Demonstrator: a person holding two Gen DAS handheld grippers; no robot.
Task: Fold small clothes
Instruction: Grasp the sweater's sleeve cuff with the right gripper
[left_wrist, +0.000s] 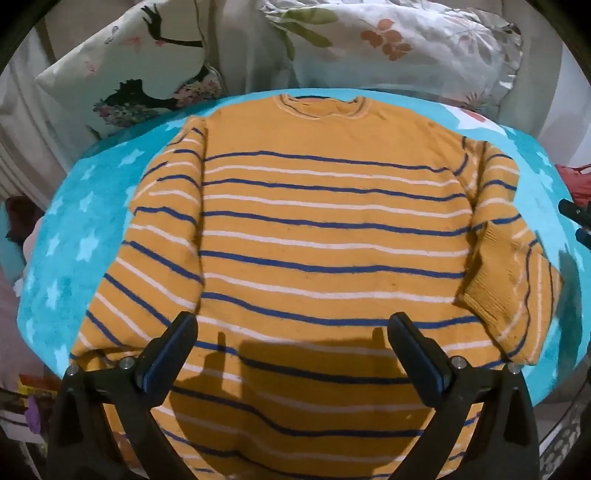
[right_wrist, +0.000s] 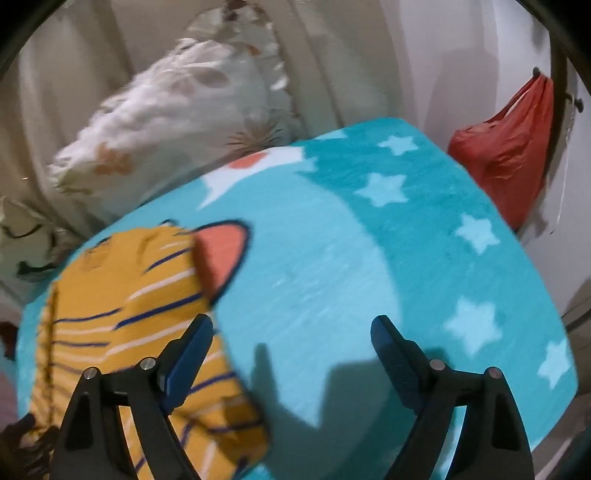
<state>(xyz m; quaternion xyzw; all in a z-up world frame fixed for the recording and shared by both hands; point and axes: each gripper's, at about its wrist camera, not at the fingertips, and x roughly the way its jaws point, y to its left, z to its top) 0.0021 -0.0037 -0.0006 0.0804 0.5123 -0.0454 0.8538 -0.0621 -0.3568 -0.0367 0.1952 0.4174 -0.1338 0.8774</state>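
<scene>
An orange sweater (left_wrist: 314, 229) with blue and white stripes lies flat on a turquoise star blanket (left_wrist: 81, 229), neck at the far side. Its right sleeve (left_wrist: 509, 280) is folded inward near the body's edge. My left gripper (left_wrist: 291, 332) is open and empty, hovering over the sweater's lower middle. My right gripper (right_wrist: 291, 332) is open and empty above the blanket (right_wrist: 351, 258), just right of the sweater's sleeve (right_wrist: 122, 306). The right gripper's tip (left_wrist: 576, 218) shows at the left wrist view's right edge.
Floral pillows (left_wrist: 388, 40) lean behind the blanket, also in the right wrist view (right_wrist: 166, 122). A red bag (right_wrist: 506, 155) hangs on the wall at the right. Curtain folds stand behind. The blanket's edges drop off on both sides.
</scene>
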